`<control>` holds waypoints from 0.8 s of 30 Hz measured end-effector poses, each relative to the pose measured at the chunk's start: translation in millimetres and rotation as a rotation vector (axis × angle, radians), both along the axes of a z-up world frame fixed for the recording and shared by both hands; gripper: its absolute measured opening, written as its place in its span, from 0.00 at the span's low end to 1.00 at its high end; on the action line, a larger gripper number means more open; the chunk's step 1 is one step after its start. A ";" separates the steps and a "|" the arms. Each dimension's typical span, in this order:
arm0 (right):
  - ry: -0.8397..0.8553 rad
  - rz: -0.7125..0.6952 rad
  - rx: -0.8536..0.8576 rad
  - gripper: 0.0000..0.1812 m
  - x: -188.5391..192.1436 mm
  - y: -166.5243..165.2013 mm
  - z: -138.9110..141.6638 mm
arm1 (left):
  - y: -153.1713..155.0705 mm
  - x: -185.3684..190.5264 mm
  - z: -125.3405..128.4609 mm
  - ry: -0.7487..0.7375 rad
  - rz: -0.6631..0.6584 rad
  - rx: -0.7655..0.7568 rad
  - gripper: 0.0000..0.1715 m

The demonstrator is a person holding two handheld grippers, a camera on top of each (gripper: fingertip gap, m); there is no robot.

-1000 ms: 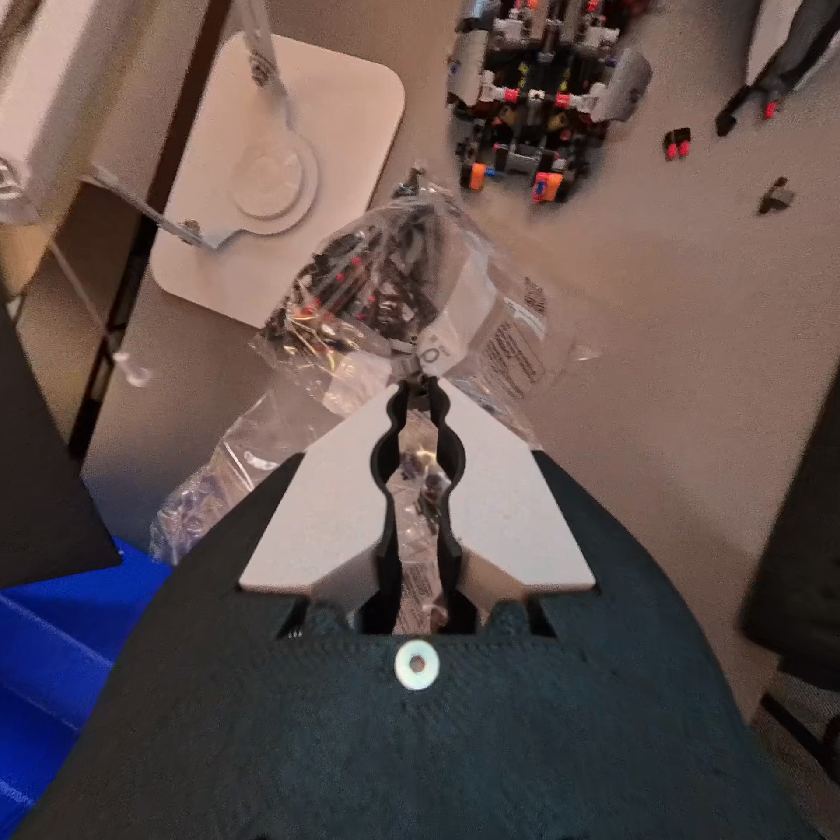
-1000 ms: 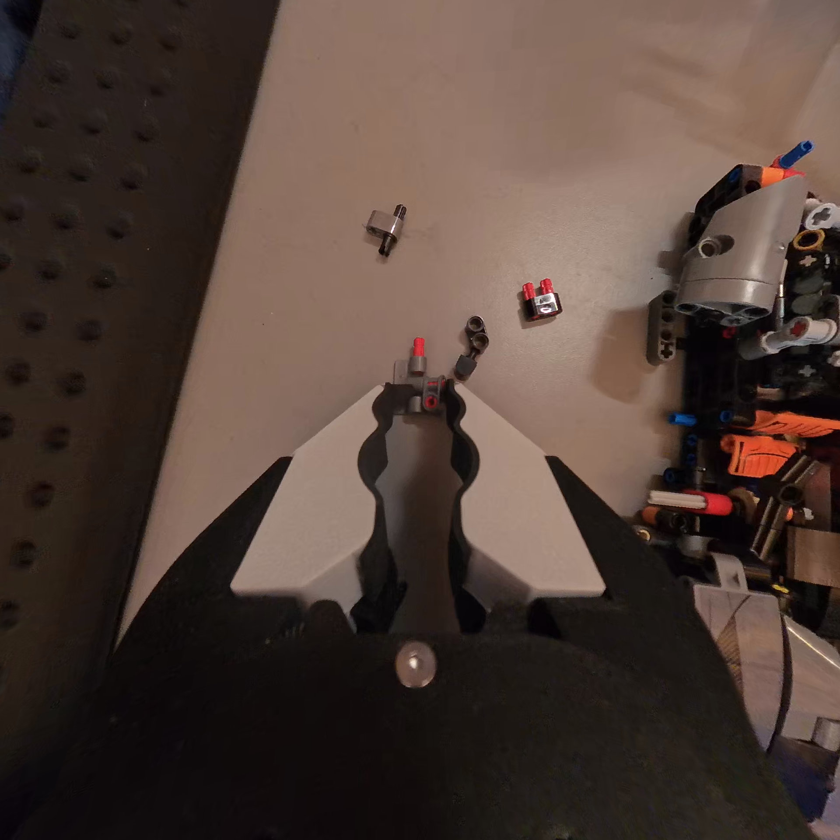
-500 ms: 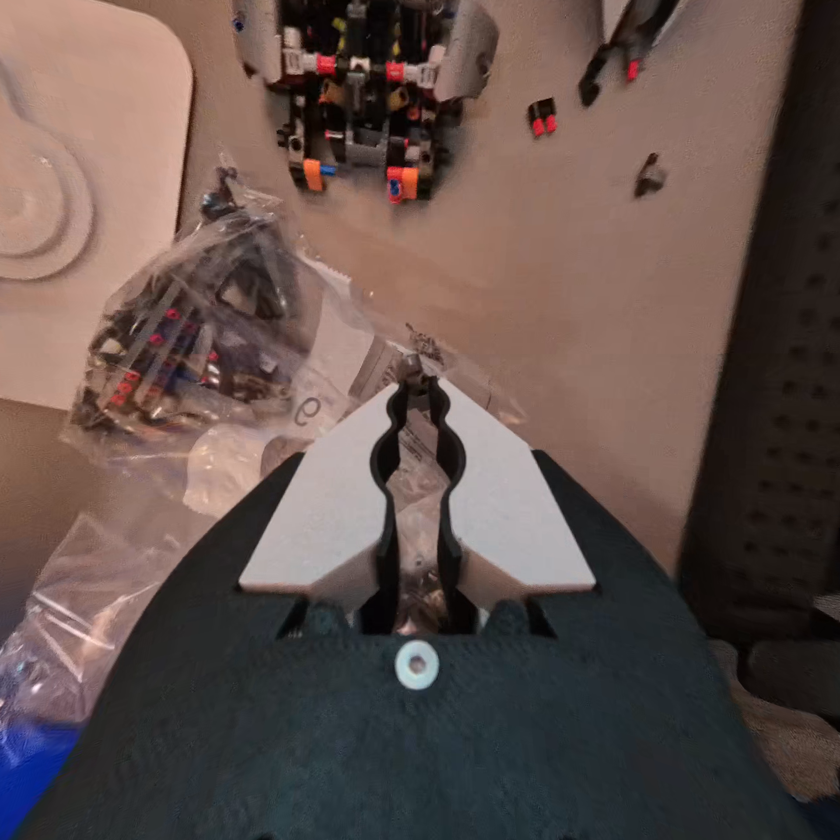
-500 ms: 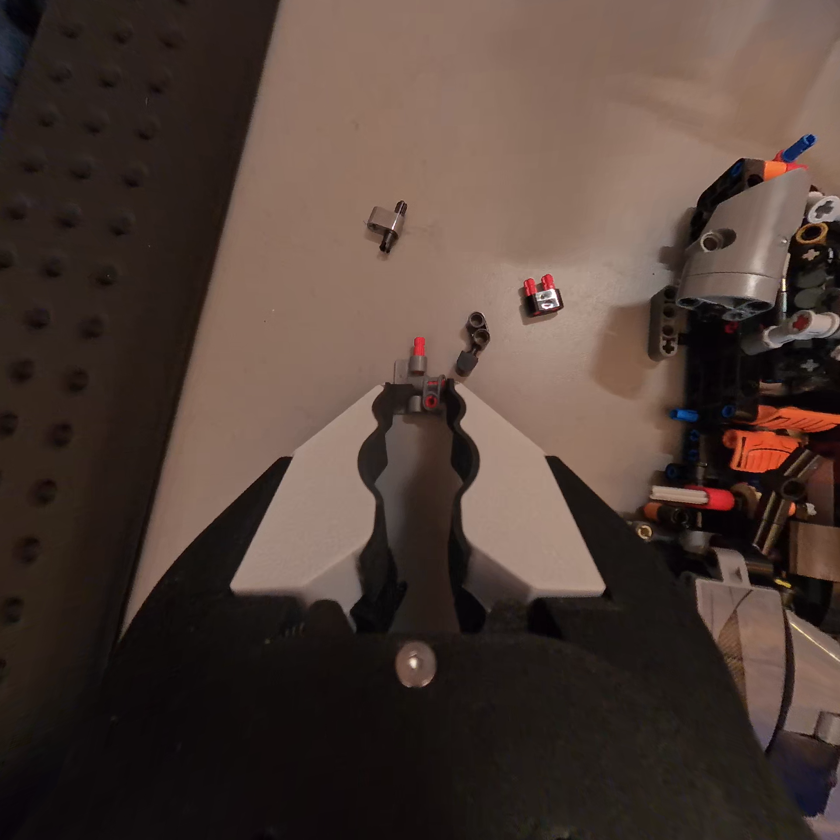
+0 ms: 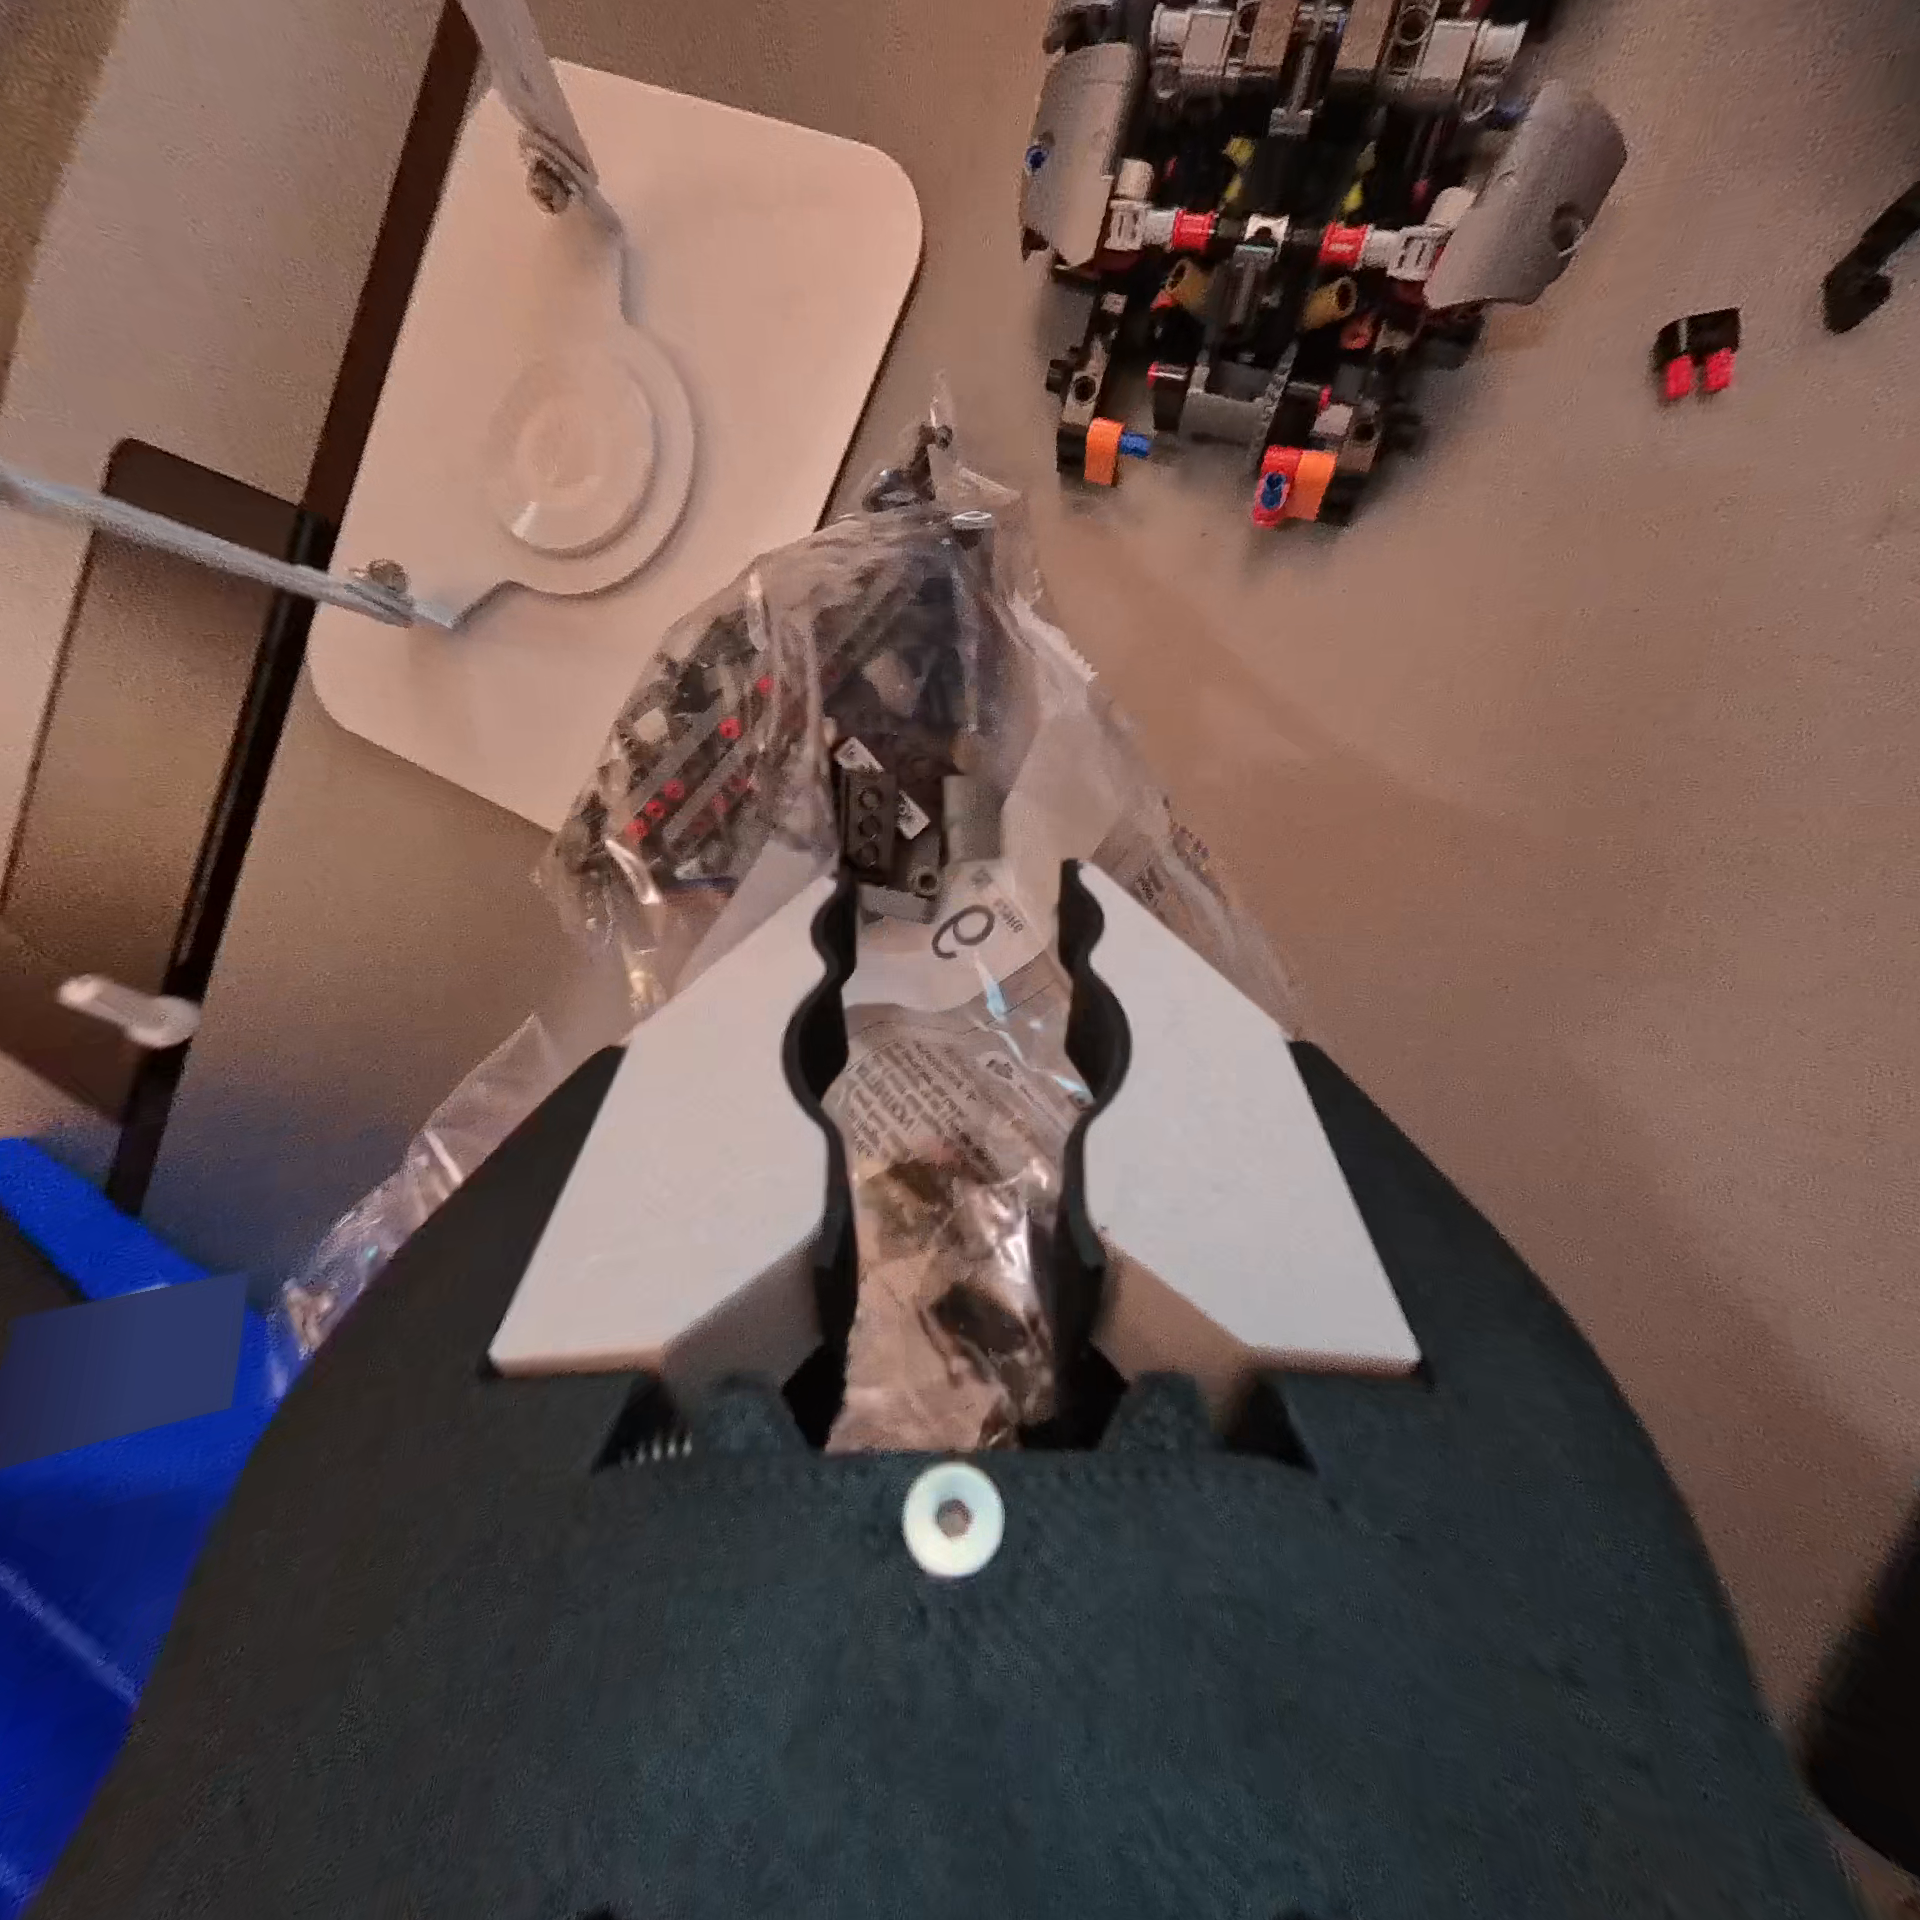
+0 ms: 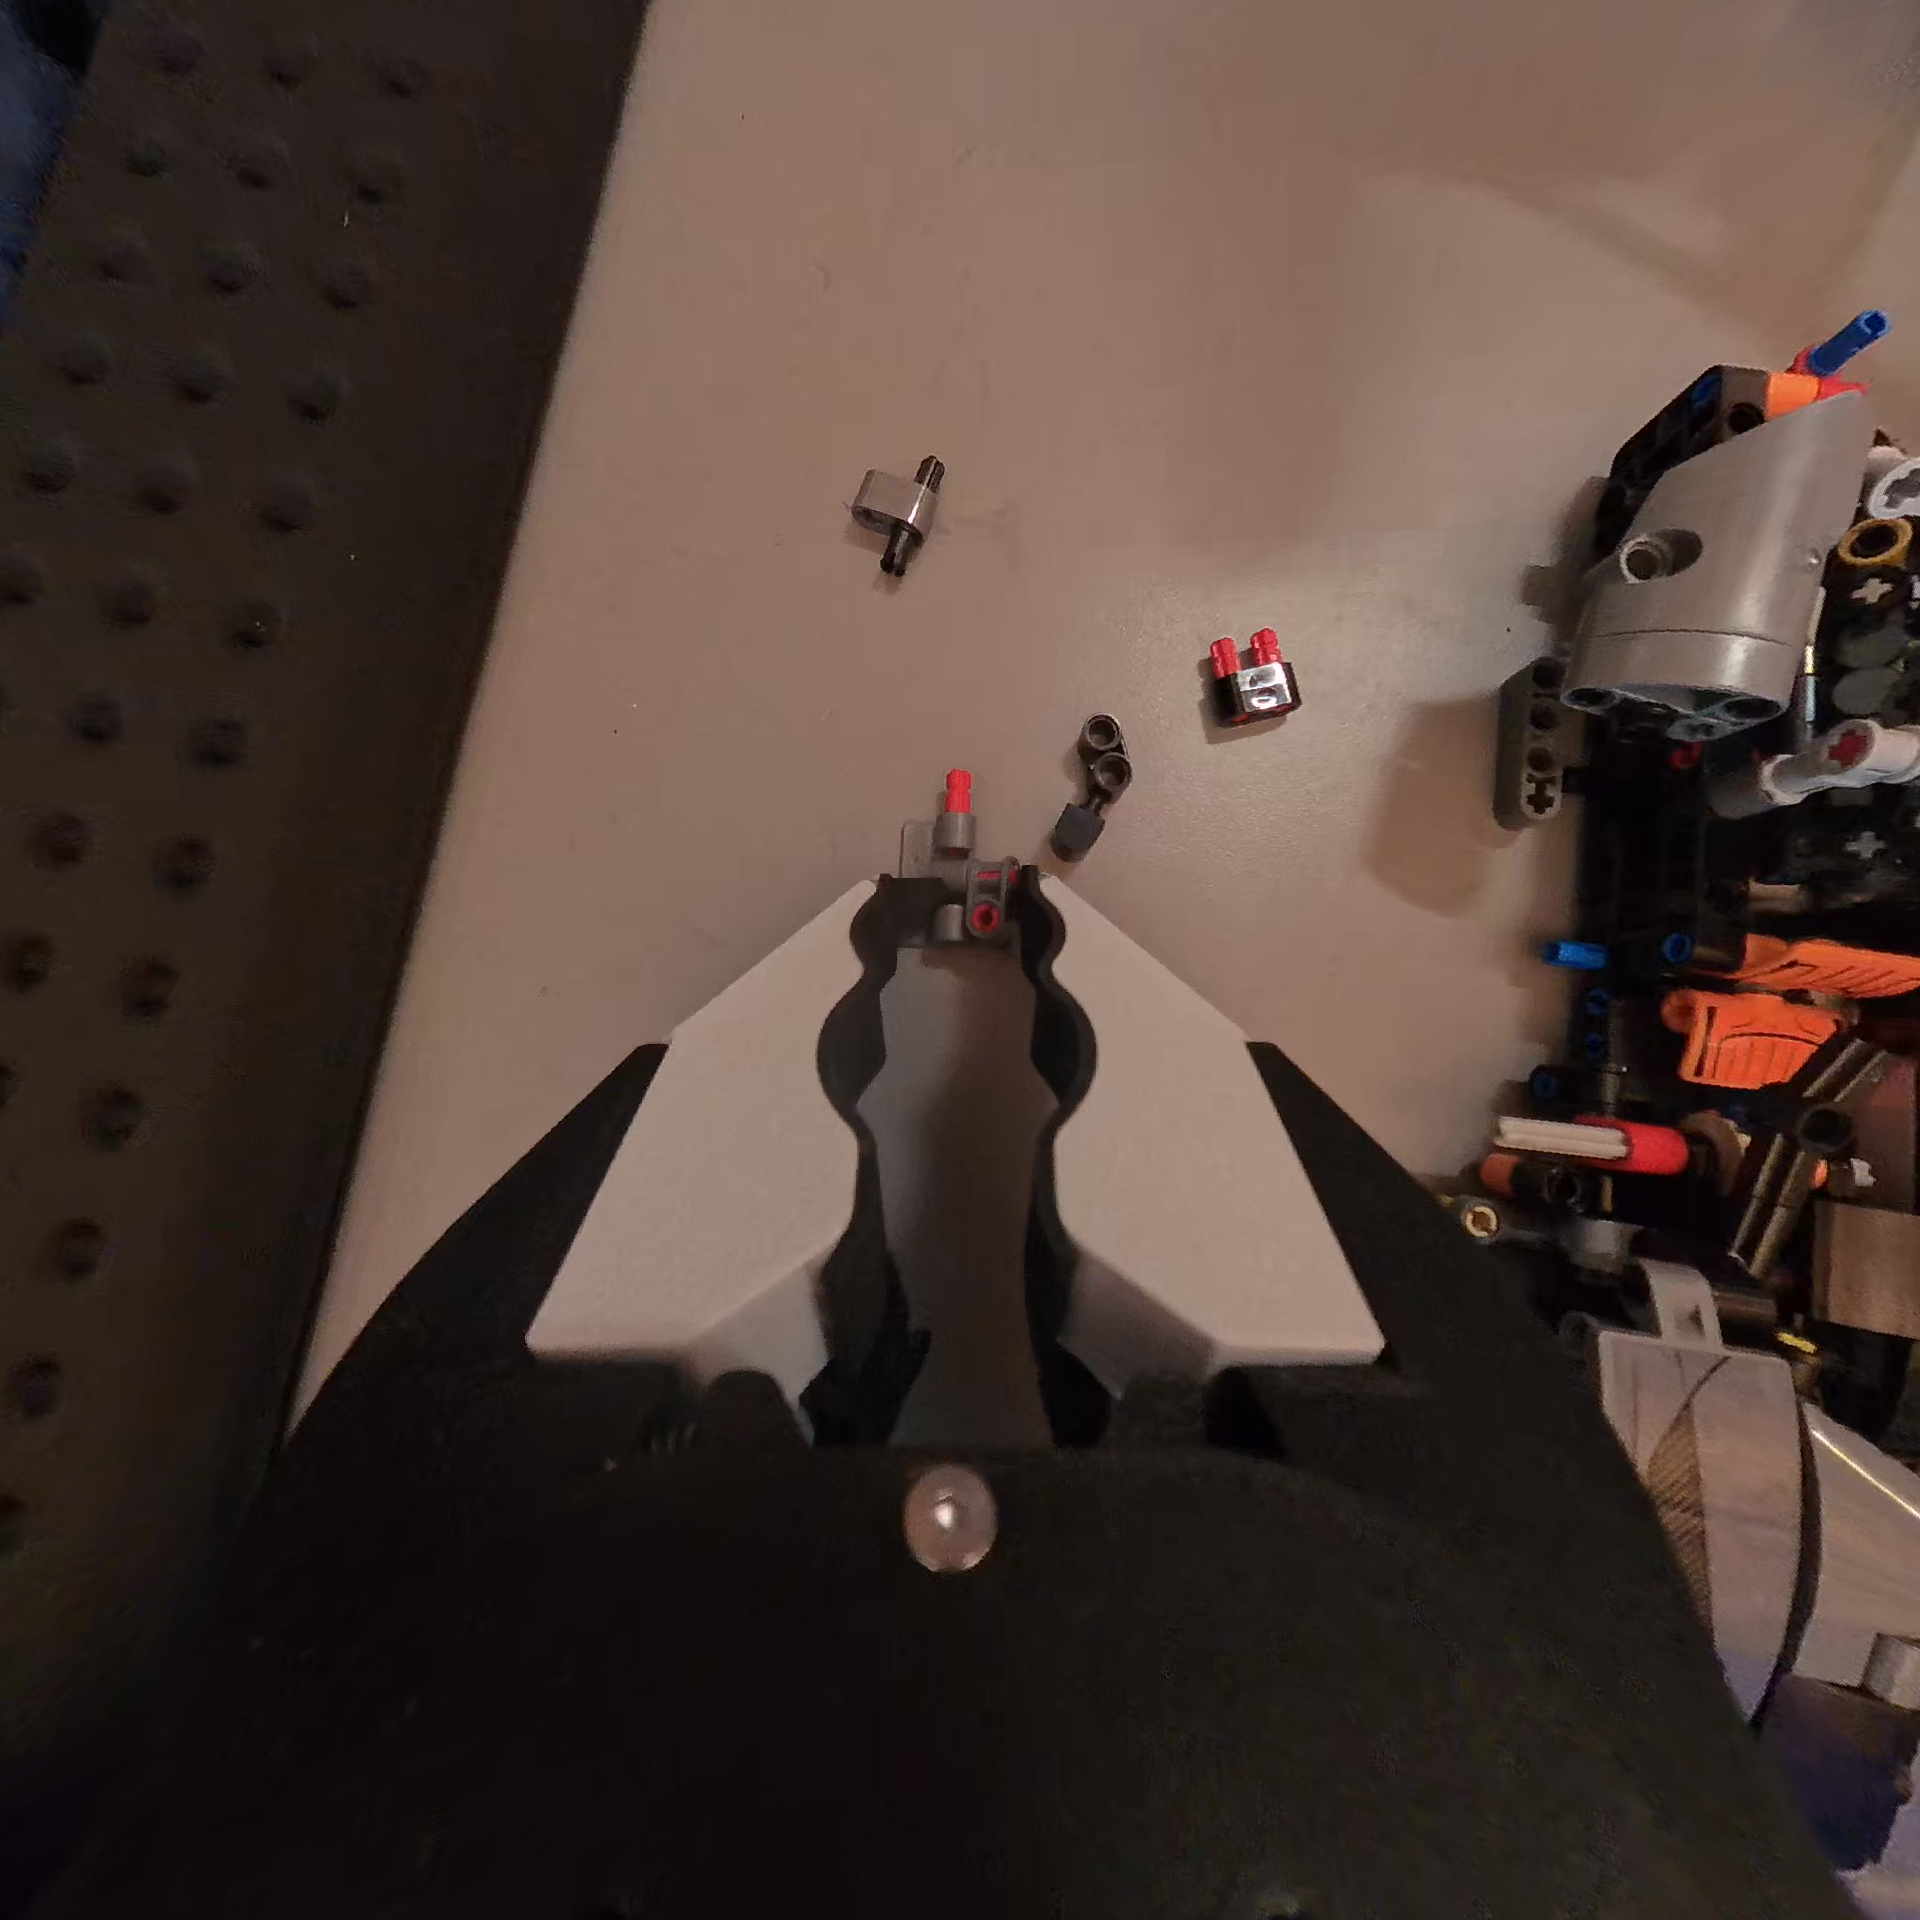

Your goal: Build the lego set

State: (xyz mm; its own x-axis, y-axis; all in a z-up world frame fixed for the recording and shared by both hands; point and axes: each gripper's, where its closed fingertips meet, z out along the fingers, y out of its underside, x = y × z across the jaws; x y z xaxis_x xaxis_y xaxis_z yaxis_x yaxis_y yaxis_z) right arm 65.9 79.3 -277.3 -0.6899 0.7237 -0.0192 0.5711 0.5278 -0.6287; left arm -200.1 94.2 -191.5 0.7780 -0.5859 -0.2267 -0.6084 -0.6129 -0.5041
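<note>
Beige surface (image 6: 1039, 312), half-built lego model (image 5: 1288, 260) at its far side. Clear bag of parts (image 5: 790, 727) under left tool (image 5: 961, 904), jaws parted (apparently just let go). Right tool (image 6: 956, 894) pinching small grey-and-red piece (image 6: 961, 868), likely ready for fitting.

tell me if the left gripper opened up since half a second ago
Yes. The left gripper has spread its fingers apart over the parts bag; before, they pinched it.
</note>
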 end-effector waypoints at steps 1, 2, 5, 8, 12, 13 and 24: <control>0.000 0.001 0.002 0.12 0.1 0.0 0.0 | -4.0 -4.4 6.5 0.025 0.012 0.020 0.21; -0.001 0.001 0.004 0.12 0.1 0.0 0.0 | -8.6 -6.0 16.3 0.038 0.023 0.048 0.19; -0.001 0.003 0.007 0.12 0.3 -0.3 0.1 | -27.3 15.8 57.3 0.055 -0.020 0.185 0.10; 0.000 0.003 0.005 0.12 -0.3 -0.3 0.1 | -45.7 77.1 65.4 -0.005 -0.146 0.181 0.11; 0.003 0.002 0.007 0.12 -0.3 0.2 0.2 | -48.4 161.5 23.3 -0.067 -0.303 0.081 0.11; 0.004 0.001 0.009 0.12 -0.2 0.5 0.2 | -45.6 176.9 6.3 -0.079 -0.316 0.042 0.12; 0.030 -0.011 0.027 0.12 0.7 4.9 6.7 | -3.7 210.5 -87.8 -0.100 -0.272 -0.123 0.15</control>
